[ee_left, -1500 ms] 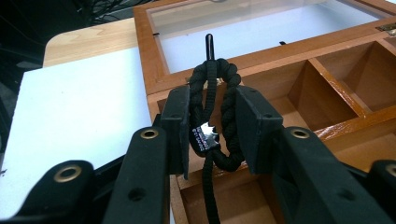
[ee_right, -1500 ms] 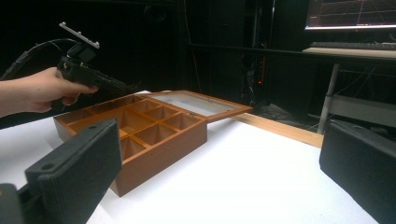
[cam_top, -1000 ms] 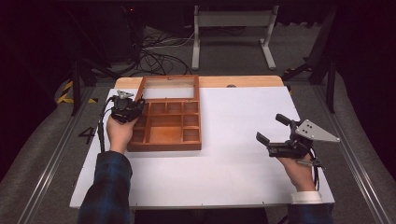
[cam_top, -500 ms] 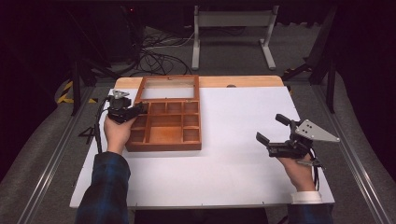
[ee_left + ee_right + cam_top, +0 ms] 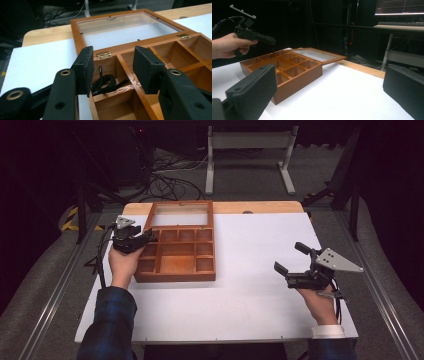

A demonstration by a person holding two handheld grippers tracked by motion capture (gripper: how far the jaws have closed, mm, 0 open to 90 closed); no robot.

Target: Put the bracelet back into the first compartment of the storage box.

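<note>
Hovering over the far left corner of an open wooden box [image 5: 177, 257], the left tongs [image 5: 113, 68] stand apart, their jaws having just been opening, with nothing pressed between them. Below the jaws, a black braided cord [image 5: 106, 83] lies coiled inside the corner compartment next to a brass hinge [image 5: 103, 54]. The box sits on the left part of a white surface [image 5: 250, 295], its glass lid [image 5: 180, 213] folded flat behind it. Well apart, near the right edge, the right tongs [image 5: 290, 259] are held wide open and empty.
</note>
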